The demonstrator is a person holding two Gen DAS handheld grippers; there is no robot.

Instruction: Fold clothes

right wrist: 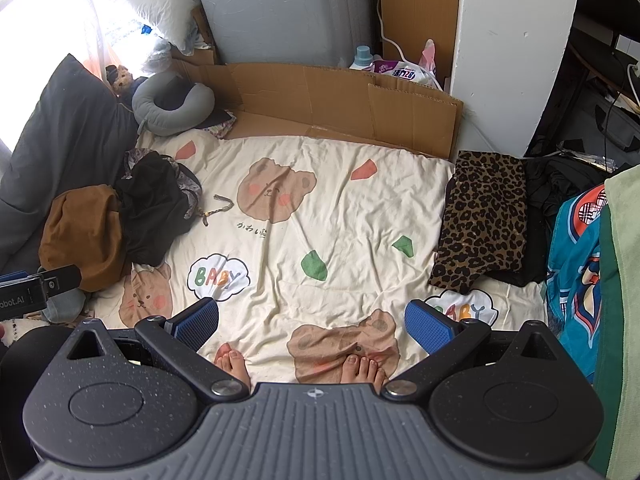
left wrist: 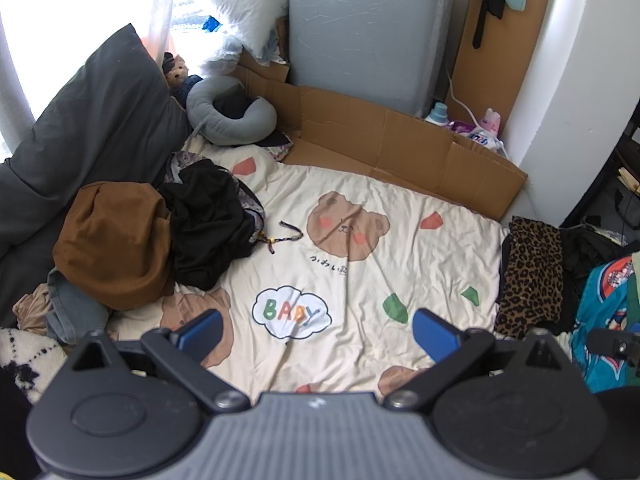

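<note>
While unfolded clothes pile (left wrist: pixel 152 236) sits at bed's left w/ leopard garment (right wrist: pixel 484 216) folded at right, both claws (left claw (left wrist: pixel 316 330), right claw (right wrist: pixel 312 320)) hover wide apart, empty, above bear sheet (right wrist: pixel 340 208).

Left of my left gripper (left wrist: pixel 316 334) the clothes pile (left wrist: pixel 120 240) hides its lower layers | right of my right gripper (right wrist: pixel 312 322) the green garment (right wrist: pixel 620 280) is cut off | bottle labels (right wrist: pixel 404 72) ahead too small to read
</note>
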